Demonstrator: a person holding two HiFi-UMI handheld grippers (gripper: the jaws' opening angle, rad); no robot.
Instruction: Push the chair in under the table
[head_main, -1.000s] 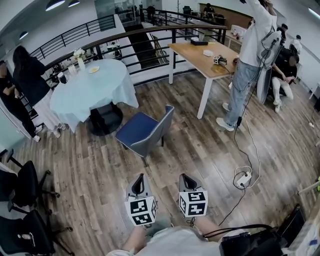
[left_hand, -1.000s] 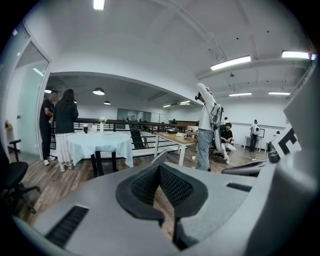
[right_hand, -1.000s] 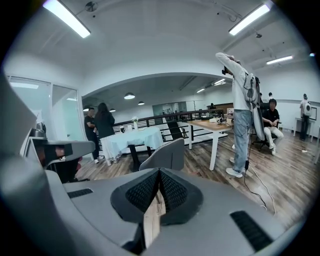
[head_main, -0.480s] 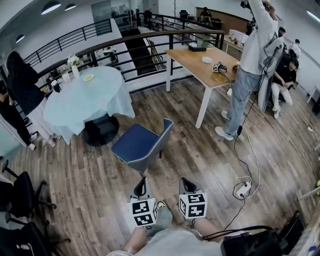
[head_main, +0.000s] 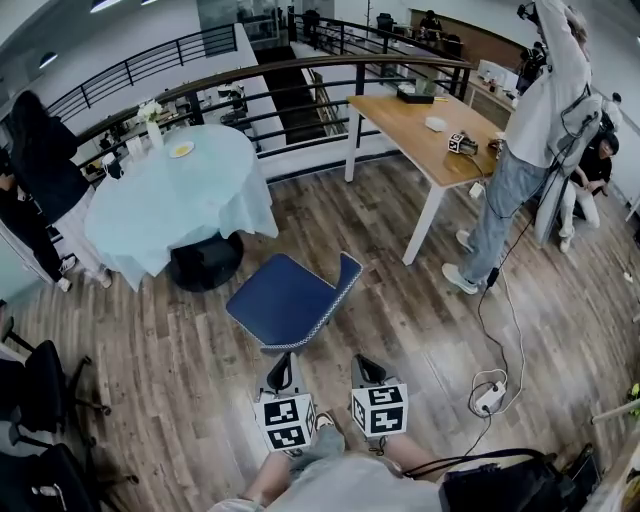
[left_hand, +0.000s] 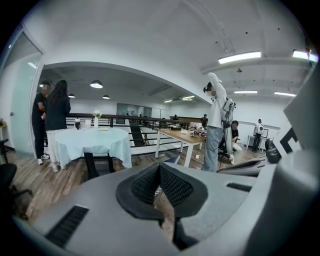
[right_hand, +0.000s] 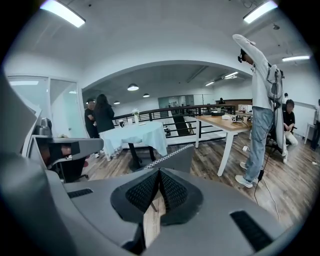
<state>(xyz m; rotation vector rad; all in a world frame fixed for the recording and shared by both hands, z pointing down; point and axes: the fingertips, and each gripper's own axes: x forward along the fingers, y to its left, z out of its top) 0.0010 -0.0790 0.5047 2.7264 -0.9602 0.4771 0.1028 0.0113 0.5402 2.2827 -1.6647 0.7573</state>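
The chair (head_main: 285, 300) has a blue seat and a grey back with a patterned edge. It stands on the wood floor, a short way from the round table (head_main: 180, 195) with a pale blue cloth. Both grippers hang just short of the chair's near side, apart from it. My left gripper (head_main: 281, 362) is shut and holds nothing; so is my right gripper (head_main: 363, 362). In the left gripper view the shut left gripper (left_hand: 159, 169) points past a corner of the chair (left_hand: 173, 160) toward the table (left_hand: 92, 142). In the right gripper view the chair's back (right_hand: 175, 159) rises just beyond the shut right gripper (right_hand: 159, 174).
A wooden desk (head_main: 420, 125) stands at the back right, and a person (head_main: 530, 150) stands beside it. A cable and power strip (head_main: 488, 396) lie on the floor at right. Black office chairs (head_main: 40, 400) are at left. A railing (head_main: 300, 75) runs behind the table, and people (head_main: 40, 150) stand at its left.
Both grippers have come forward toward the chair, which now looks larger and nearer in the head view. The chair itself has not shifted and both grippers stay shut.
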